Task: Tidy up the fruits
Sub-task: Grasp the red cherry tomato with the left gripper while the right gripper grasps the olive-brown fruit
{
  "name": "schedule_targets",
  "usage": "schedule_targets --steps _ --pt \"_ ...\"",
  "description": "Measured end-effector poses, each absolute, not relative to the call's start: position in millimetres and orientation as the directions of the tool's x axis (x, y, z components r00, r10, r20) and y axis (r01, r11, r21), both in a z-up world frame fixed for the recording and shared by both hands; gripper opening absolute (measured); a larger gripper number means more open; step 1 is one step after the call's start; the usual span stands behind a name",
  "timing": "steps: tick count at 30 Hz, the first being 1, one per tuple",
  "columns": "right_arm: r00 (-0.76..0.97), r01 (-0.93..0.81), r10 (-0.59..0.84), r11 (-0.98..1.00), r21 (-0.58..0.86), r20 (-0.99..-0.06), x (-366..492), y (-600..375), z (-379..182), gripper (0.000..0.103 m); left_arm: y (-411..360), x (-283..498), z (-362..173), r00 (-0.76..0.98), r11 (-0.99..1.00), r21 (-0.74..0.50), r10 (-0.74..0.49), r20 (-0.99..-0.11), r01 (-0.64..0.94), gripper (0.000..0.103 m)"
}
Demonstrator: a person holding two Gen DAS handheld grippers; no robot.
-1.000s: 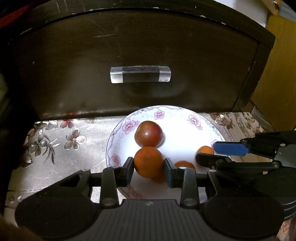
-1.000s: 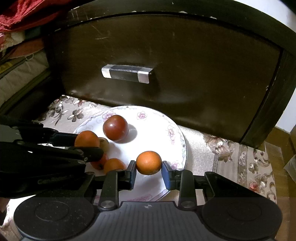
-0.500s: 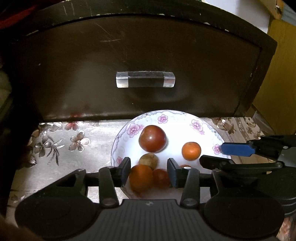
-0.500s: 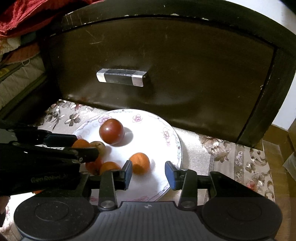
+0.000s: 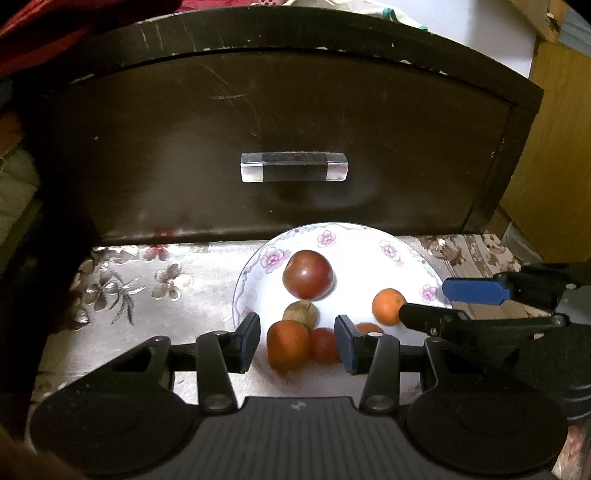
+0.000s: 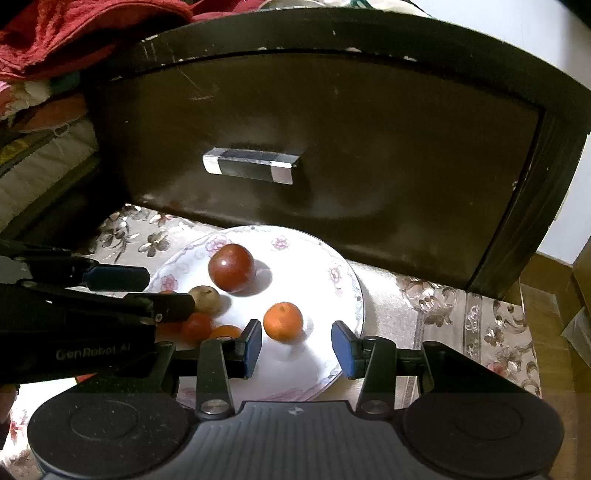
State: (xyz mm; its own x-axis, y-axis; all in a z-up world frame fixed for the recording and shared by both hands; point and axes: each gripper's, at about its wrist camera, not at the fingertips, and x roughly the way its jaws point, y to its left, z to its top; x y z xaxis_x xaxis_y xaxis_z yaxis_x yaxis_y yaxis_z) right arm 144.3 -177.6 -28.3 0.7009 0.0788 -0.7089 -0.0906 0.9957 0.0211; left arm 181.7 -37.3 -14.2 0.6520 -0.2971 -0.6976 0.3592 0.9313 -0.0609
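Note:
A white floral plate (image 5: 373, 258) (image 6: 317, 266) holds several fruits: a dark red apple (image 5: 307, 274) (image 6: 232, 268), a brown round fruit (image 5: 300, 312) (image 6: 205, 295), and small oranges. My left gripper (image 5: 297, 344) is open and empty above the plate's near edge, with an orange (image 5: 287, 345) and a redder fruit (image 5: 323, 345) lying on the plate between its pads. My right gripper (image 6: 296, 349) is open and empty; an orange (image 6: 283, 321) (image 5: 388, 306) lies on the plate just beyond its pads.
A dark wooden drawer front with a glass handle (image 5: 294, 172) (image 6: 250, 170) stands right behind the plate. A floral cloth (image 5: 147, 288) (image 6: 443, 310) covers the surface. Red fabric (image 6: 74, 33) lies on top at the far left.
Both grippers opened and let their oranges go onto the plate. Both have pulled back and up a little from the plate.

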Motion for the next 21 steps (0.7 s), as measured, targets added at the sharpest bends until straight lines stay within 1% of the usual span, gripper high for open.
schedule_targets --steps 17,21 --pt "0.712 -0.157 0.114 0.988 0.001 -0.693 113 -151 -5 0.04 -12 139 4 0.668 0.936 -0.01 -0.259 -0.697 0.352 0.05" --pt "0.705 -0.184 0.142 0.983 0.014 -0.695 102 -143 -2 0.04 -3 128 2 0.659 0.933 0.007 -0.25 -0.709 0.361 0.052"
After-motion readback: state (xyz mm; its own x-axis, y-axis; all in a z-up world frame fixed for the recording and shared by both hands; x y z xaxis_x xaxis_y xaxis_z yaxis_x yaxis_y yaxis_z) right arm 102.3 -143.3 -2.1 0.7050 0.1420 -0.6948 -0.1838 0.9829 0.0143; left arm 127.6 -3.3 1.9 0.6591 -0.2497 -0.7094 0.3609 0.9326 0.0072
